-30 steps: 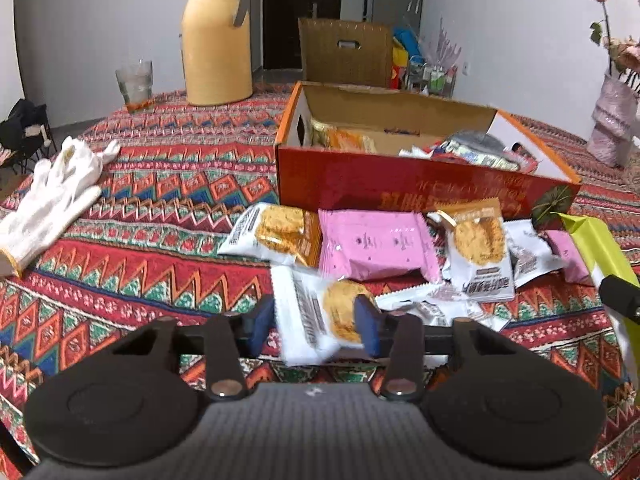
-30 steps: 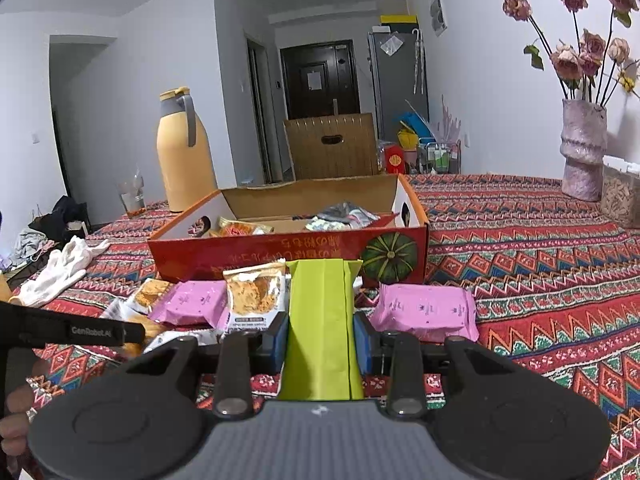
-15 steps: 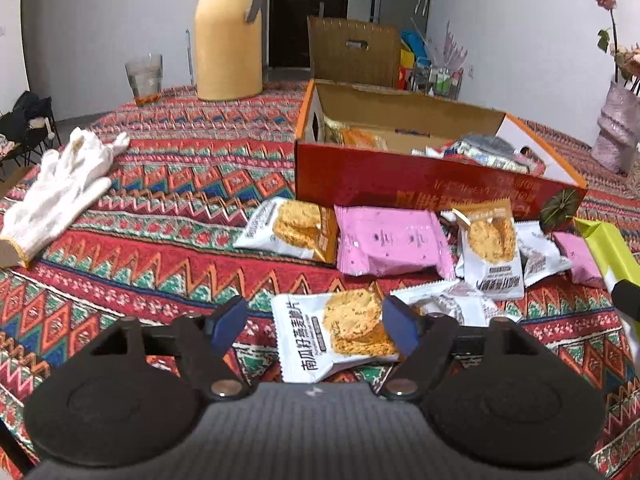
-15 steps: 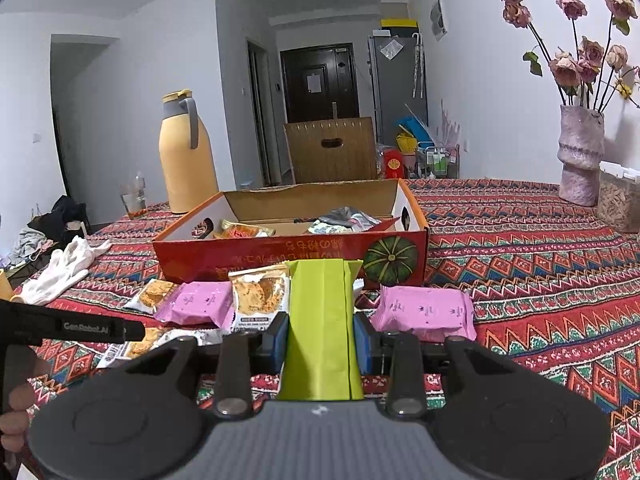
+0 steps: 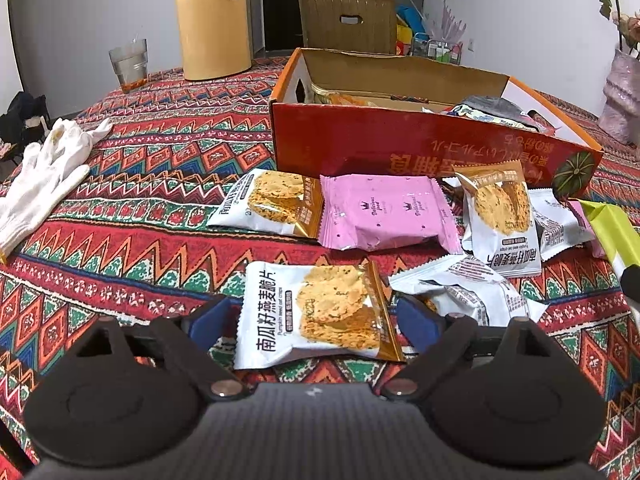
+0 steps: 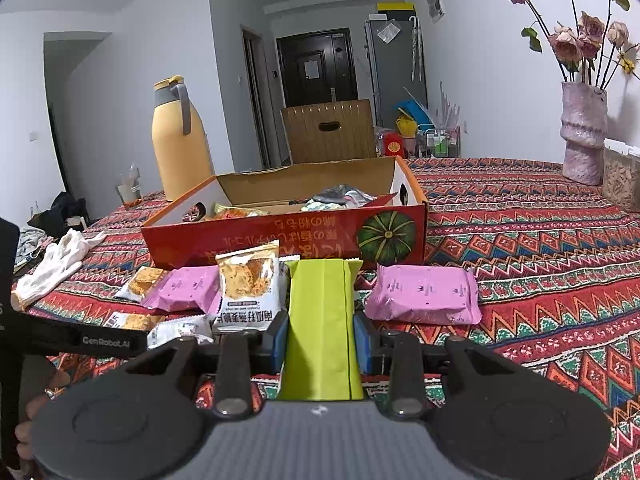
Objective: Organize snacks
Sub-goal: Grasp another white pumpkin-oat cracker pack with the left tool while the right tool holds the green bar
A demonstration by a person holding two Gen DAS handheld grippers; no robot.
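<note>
**Left cracker packet let go; green packet held on right**

Far left on counter [image 5: 132, 240]: white glove [image 5: 44, 176], untouched. Left hand-held gripper [image 5: 316, 322] jaws just been opening, now spread wide either side of oat cracker packet [image 5: 316, 312]; packet between pads but not pinched, lying flat on cloth, where a second ago was lifted and clamped. Reads as put-down short of orange box [image 5: 400, 148], so packet not yet sorted. Beyond: second cracker packet [image 5: 276, 204], pink packet [image 5: 384, 212], more white packets rightward, all loose in front of box. Right hand-held gripper [image 6: 320, 338] pressed onto green packet [image 6: 322, 320], unchanged. Likely next into box.
</note>
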